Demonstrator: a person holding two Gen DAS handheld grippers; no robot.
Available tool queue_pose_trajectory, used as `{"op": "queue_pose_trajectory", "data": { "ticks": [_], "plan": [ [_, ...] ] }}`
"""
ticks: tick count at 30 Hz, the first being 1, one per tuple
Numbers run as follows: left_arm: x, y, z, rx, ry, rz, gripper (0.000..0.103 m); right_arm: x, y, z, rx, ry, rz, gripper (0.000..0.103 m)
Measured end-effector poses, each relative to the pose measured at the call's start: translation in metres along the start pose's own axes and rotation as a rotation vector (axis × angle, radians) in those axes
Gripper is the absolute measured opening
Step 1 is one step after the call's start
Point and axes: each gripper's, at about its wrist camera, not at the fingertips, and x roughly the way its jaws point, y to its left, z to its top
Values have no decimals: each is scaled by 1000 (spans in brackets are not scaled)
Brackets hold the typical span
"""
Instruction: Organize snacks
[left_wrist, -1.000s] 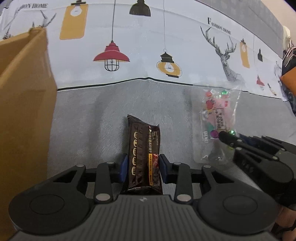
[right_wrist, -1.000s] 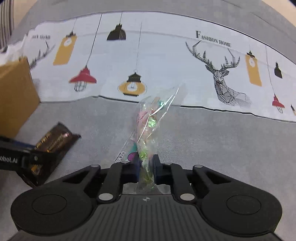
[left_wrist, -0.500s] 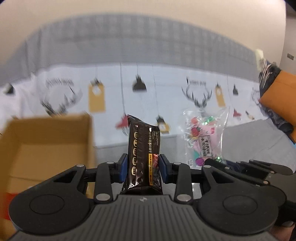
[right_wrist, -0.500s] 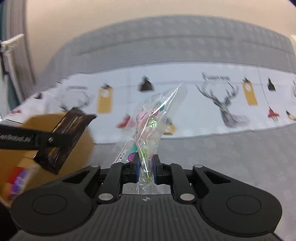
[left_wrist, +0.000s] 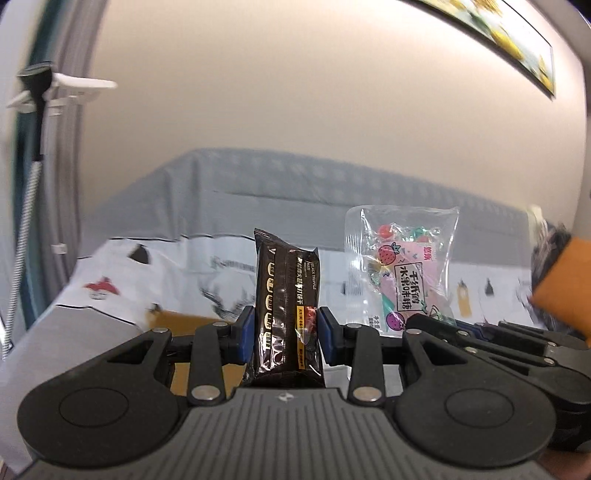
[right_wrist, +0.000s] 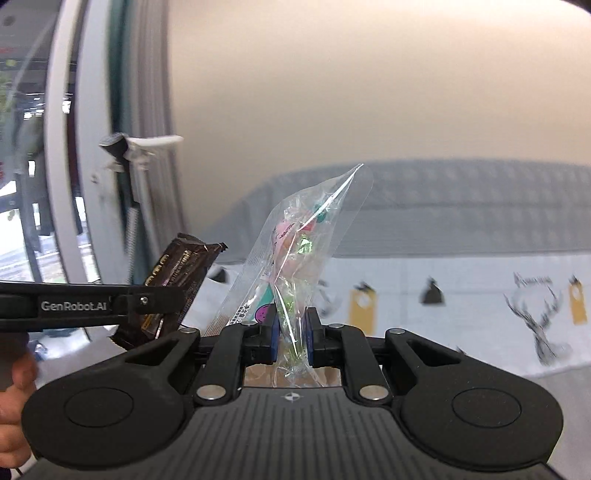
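Left gripper (left_wrist: 286, 339) clamping dark snack bar (left_wrist: 286, 302), right gripper (right_wrist: 290, 334) pinching candy bag (right_wrist: 295, 266)

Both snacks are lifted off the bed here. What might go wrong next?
1. The right tool pinches the candy bag only at its lower edge; the slack film could slip out in transit.
2. The left tool grips the dark bar low, so its tall free end might tip.
3. The box is mostly hidden under the left tool, so a drop could miss it.
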Motion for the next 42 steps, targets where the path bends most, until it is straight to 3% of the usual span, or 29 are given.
{"op": "queue_pose_trajectory", "data": {
  "ticks": [3,8,14,17,18,20,21,23,24,27,31,35,38,42],
  "plan": [
    [2,22,-1,-15,6,41,39,7,24,7,-42,-2,28,15],
    [37,60,-25,-32,113,85,39,49,40,-5,-59,93,49,15],
    [97,87,-80,-32,342,141,39,119,51,-72,-36,349,27,16],
    [107,98,-100,-60,402,141,39,140,52,-99,-15,408,31,17],
    [105,101,-102,-66,402,138,39,143,57,-105,-21,414,26,20],
    [96,101,-97,-71,381,132,43,142,57,-107,-12,414,5,38],
    [91,100,-91,-77,368,128,50,139,58,-104,0,404,-4,49],
    [80,98,-77,-99,344,108,94,130,59,-96,-6,398,-37,58],
    [77,93,-68,-102,318,97,98,125,61,-92,-15,389,-58,61],
    [37,72,-39,-64,216,76,101,105,65,-71,-23,376,-93,74],
    [-17,37,-11,-7,160,40,103,62,75,-34,-16,327,-92,92],
    [-55,5,-5,-10,200,59,103,8,79,-2,69,289,-78,100],
    [-77,-13,-2,-14,253,98,103,-25,88,7,55,314,-145,101],
    [-101,-43,0,78,301,155,103,-63,89,5,122,378,-207,102]
  ]
}}
